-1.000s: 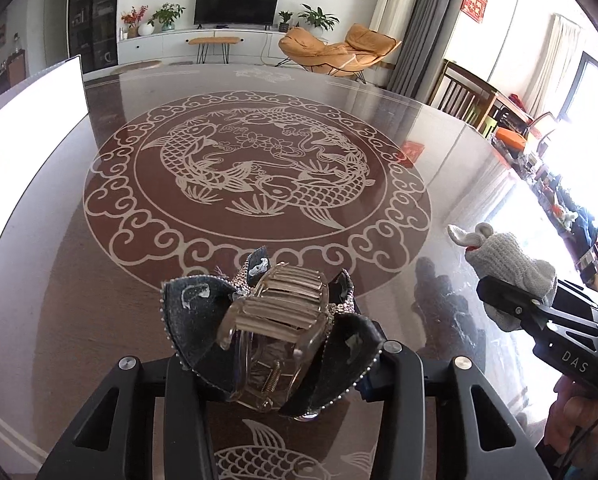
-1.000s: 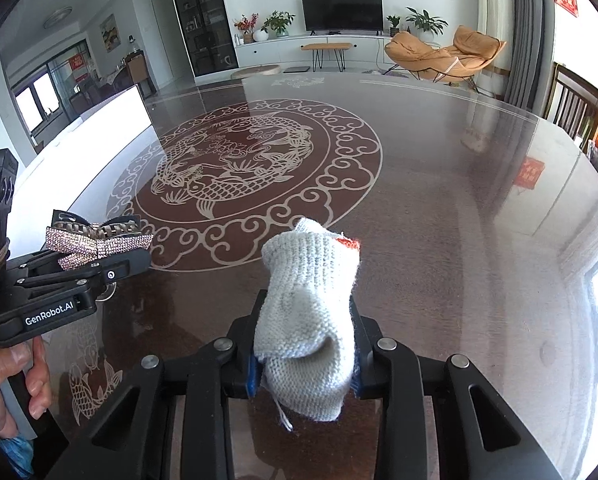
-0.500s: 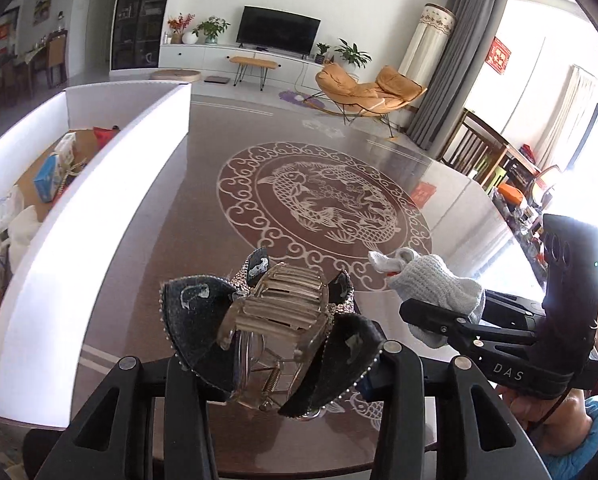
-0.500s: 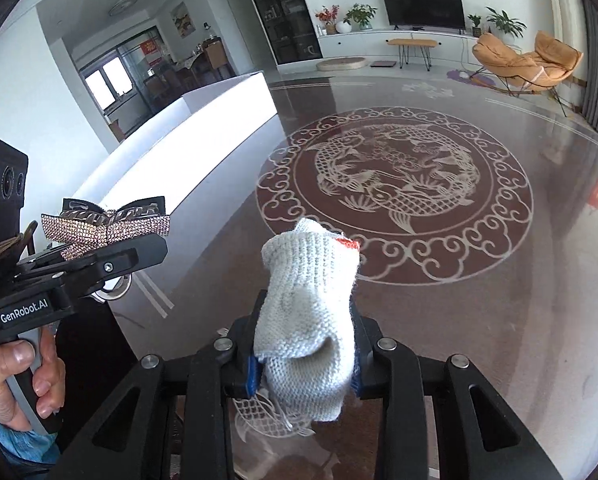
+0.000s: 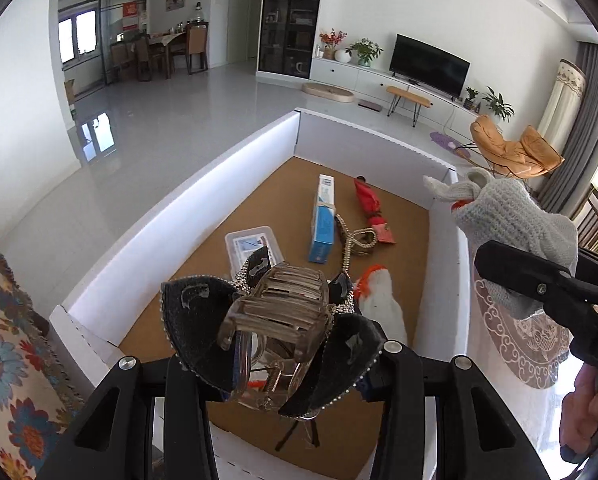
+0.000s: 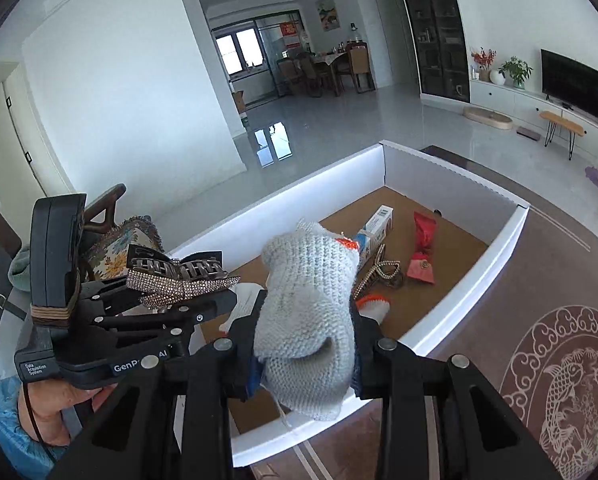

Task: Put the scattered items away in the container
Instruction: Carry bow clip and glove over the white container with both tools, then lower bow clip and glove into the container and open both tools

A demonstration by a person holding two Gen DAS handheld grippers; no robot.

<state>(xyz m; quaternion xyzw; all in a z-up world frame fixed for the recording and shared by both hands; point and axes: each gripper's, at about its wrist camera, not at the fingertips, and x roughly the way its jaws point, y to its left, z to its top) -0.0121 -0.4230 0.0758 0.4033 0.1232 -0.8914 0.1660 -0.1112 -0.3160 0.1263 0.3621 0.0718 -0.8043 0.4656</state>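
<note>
Left side: patterned cushion (image 5: 7,344) on a chair next to the white container (image 5: 171,236), outside its left wall. Left gripper (image 5: 275,368) clenched on a hair claw clip (image 5: 277,320) with black rhinestone-edged bow; held above the near end of the container. Container floor is brown cardboard, already holding: clear plastic case (image 5: 251,244), blue-white carton (image 5: 323,216), rhinestone hair clip (image 5: 355,240) just right of the carton, red pouch (image 5: 373,208) further back, white glove with orange cuff (image 5: 379,304) near the right wall. Right gripper (image 6: 305,344) grasping a grey knit glove (image 6: 307,320), hanging over the container's near right wall. Right of container: brown tabletop with a carp medallion (image 6: 567,384). Both hands visible on the grips only
</note>
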